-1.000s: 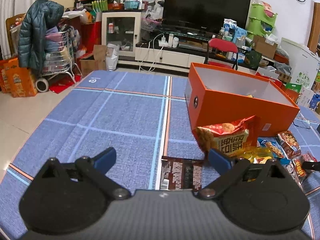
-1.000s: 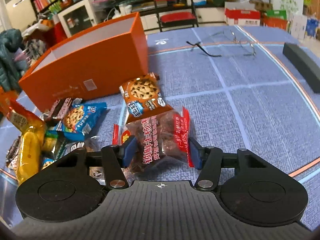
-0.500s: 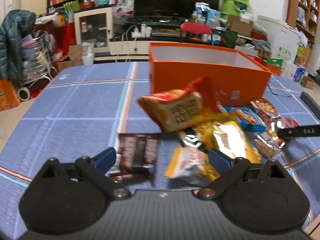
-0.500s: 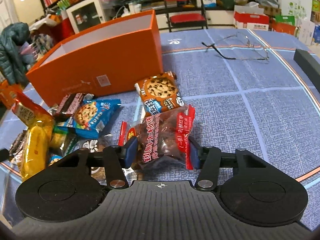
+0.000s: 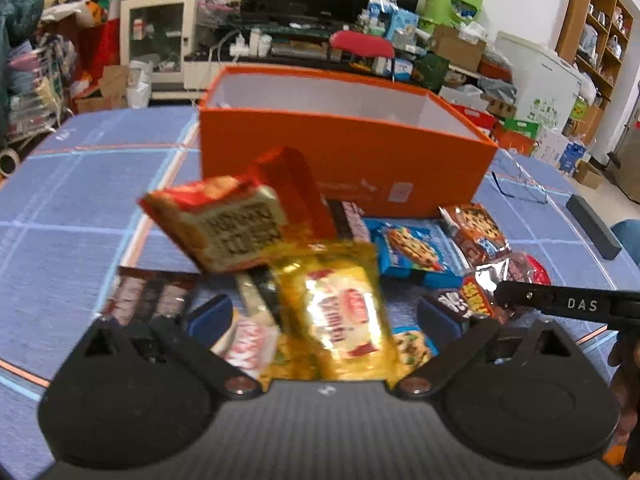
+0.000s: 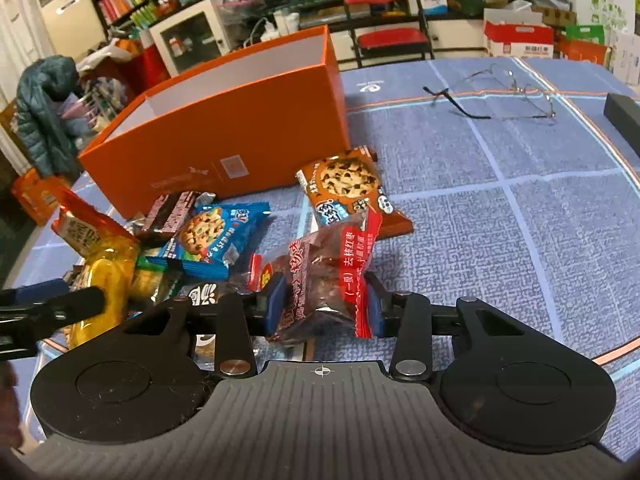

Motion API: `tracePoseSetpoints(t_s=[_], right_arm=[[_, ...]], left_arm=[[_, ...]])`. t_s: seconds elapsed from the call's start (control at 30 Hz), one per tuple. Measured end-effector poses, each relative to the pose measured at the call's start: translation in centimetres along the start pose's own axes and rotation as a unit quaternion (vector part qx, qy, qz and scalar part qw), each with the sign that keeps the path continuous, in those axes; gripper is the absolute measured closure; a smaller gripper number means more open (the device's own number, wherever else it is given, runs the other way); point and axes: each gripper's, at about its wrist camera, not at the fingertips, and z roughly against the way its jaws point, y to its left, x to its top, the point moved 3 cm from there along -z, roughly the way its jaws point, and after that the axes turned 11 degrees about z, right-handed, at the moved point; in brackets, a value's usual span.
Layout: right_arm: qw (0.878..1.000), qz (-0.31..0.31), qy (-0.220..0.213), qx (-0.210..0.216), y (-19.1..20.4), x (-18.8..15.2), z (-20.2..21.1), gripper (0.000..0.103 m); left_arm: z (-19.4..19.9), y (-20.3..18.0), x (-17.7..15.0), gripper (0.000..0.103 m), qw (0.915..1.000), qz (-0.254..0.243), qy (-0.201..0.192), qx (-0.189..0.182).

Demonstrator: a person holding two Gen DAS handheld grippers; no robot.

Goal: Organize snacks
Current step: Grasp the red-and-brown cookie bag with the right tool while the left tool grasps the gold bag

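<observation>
**Both hand-held grippers closing over the snack pile**

My right hand-held gripper (image 6: 323,307) angles down at the desk (image 6: 520,216), jaws closing, and its blue pads already press both sides of one clear red-edged packet of dried dates (image 6: 320,276). My left hand-held gripper (image 5: 324,316) tilts down too, jaws wide but closing; one yellow foil packet (image 5: 340,312) sits between them, pads not touching it. Around it I count one red-and-cream cracker packet (image 5: 228,224) propped up, two dark chocolate wafer packets (image 5: 148,296) (image 5: 352,216), one blue cookie packet (image 6: 208,236) and one brown cookie packet (image 6: 348,188). Beyond the pile stands one open orange box (image 6: 240,136). One pair of glasses (image 6: 504,96) lies well apart on the right.
</observation>
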Motion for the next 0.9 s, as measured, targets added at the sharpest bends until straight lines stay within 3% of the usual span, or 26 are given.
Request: tracePoseSetpoints(t_s=[0.03,0.07,0.23,0.67,0.9], right_arm=[[1.0,-0.004,0.0,0.003,-0.2,-0.1,0.0,0.079],[1.0,-0.005,0.001,0.005,-0.2,-0.1,0.1,0.079],[1.0,0.003,-0.001,0.004,-0.2,-0.1,0.3,0.08],[0.999,0.027,-0.023,-0.005,0.4,0.7,1.5,0.088],[0.994,0.089,-0.05,-0.047,1.9,1.2,3.2,0.091]], left_arm=[[-0.4,-0.2,-0.1,0.03,1.0,-0.003,0.005,-0.001],[-0.8,-0.4,-0.1,0.052,0.9999,-0.009,0.01,0.004],[-1.7,0.1,0.0,0.064,0.9995,0.006,0.032,-0.006],[2.1,1.0,0.8,0.069,0.9996,-0.007,-0.006,-0.026],[3.7,0.6,1.2,0.069,0.9989,-0.021,-0.031,-0.027]])
